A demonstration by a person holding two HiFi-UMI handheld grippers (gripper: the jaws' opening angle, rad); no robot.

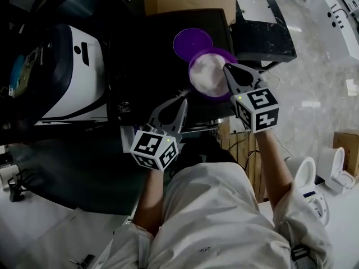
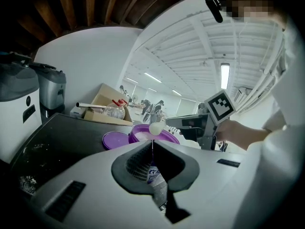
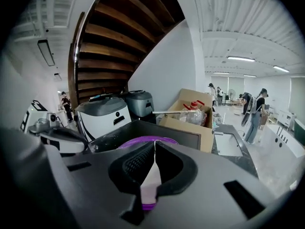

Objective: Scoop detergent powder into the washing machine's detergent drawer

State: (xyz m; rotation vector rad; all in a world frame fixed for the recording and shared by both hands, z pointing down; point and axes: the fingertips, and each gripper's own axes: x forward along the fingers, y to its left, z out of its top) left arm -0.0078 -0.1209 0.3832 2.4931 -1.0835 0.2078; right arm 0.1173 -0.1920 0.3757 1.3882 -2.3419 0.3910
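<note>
Trouble could start on the left, where the left gripper (image 1: 180, 102) hovers over the dark table (image 1: 140, 43) with its jaws pressed together on what looks like a crumpled printed packet (image 2: 153, 175). If that thin pinch slips, the packet drops in front of the person. Moving right, the bigger risk, as I read it, sits with the right gripper (image 1: 230, 69). Its jaws are clamped on the flat white handle of a spoon (image 2: 156, 128), and the spoon's bowl hangs just above the tub. Tilt that handle on the way out, or let it twist between the pads, and powder scatters across the table instead of reaching the drawer. No view shows the detergent drawer clearly, so the carry may be a long one, and a fast swing would shed powder. Now the containers, again from the left. A cardboard box (image 1: 188, 3) at the back holds clear plastic bottles with red caps. The purple lid (image 1: 190, 42) lies flat beside the tub and nothing is on it. The purple tub (image 1: 226, 54) stands open and well filled with white detergent powder (image 1: 207, 72). Whether the spoon is loaded, I can't say.
</note>
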